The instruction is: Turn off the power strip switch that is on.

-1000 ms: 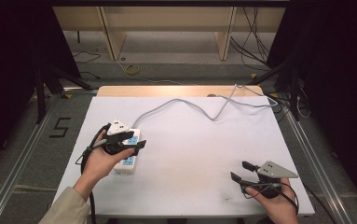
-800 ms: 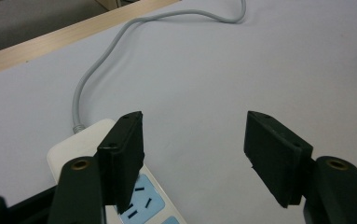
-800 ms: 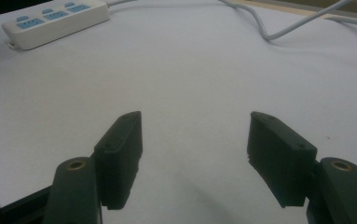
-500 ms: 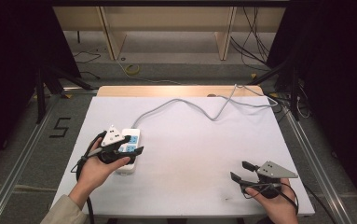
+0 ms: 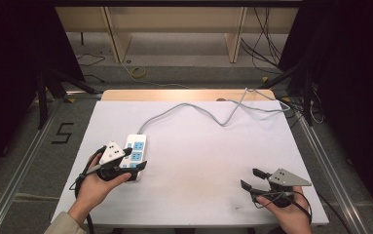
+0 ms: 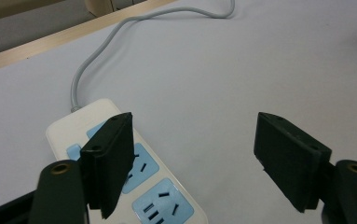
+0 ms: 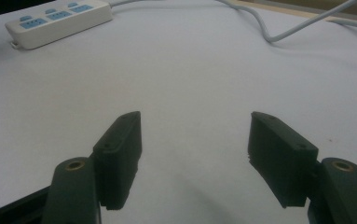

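Power strip (image 5: 138,145), white with blue sockets, lying flat near the left front part of the bench (image 5: 198,161), long side running away from the person. Probably set here to keep it in easy reach of the left hand (image 5: 94,187).

Left gripper (image 5: 135,159) held low over the near end of the strip. Jaws wide apart and just now opening further. In the left gripper view, one jaw standing above the sockets, the other above bare bench beside the strip. Near end of the strip partly between them, no pad pressing on it. Looks like a release, or a fresh approach for a grasp across the width; hard to decide which.

Grey cable (image 5: 189,108) running from the far end of the strip in loose curves across the back of the bench and off its right rear corner. Enough slack, so probably no pull on the strip.

Right gripper (image 5: 249,178) held by the right hand (image 5: 286,214) at the right front, well apart from the strip. Jaws wide, nothing between them, pointing across the bench toward the strip. Seems only to wait.

Bench top plain white and matt, with a few faint dark marks near the front and a wooden edge strip (image 5: 184,95) at the back. Grey floor around, a black "5" (image 5: 63,132) marked on it at the left, metal rails (image 5: 23,165) along both sides. Behind, light wooden frame legs (image 5: 118,34), loose wires on the floor, dark curtains left and right.
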### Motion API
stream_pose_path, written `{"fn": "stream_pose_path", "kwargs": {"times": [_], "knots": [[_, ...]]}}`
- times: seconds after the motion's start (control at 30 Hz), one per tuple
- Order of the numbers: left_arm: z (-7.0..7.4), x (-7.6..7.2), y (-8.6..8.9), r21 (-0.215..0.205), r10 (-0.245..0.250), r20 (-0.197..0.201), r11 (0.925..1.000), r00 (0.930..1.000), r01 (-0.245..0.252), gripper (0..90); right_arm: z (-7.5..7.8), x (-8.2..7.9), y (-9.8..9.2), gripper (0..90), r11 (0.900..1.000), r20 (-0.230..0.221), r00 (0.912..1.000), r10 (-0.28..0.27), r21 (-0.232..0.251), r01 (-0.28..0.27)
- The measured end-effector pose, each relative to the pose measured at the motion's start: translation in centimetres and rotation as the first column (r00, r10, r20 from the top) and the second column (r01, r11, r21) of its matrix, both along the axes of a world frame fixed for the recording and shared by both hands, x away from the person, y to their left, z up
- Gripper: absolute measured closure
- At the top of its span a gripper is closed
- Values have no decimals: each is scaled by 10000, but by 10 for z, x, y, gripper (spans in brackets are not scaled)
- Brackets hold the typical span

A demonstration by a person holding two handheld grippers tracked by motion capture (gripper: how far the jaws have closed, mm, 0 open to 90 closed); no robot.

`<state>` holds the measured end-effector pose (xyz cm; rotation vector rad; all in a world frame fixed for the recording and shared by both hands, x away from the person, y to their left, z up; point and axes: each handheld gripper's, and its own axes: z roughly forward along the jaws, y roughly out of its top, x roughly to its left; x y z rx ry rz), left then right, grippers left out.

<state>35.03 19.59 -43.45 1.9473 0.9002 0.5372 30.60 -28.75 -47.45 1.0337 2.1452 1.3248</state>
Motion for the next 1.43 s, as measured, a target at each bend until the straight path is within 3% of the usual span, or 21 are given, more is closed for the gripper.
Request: {"fn": "stream_pose_path", "kwargs": {"times": [0.27, 0.53, 0.83, 1.43], "knots": [[-9, -8, 7, 27, 99, 18, 9999, 9999, -99, 270, 0, 0, 0, 356, 10000, 51, 10000, 71, -28, -70], [-14, -16, 17, 194, 189, 304, 9996, 9994, -195, 255, 0, -1, 1, 356, 9998, 80, 9999, 137, -117, -136], [-22, -24, 29, 201, 242, 287, 9995, 9993, -248, 240, 0, -1, 1, 355, 9997, 95, 9998, 190, -158, -188], [-30, -24, 35, 286, 450, 190, 9986, 9988, -456, 234, 0, -1, 1, 353, 9995, 97, 9997, 236, -191, -234]]}}
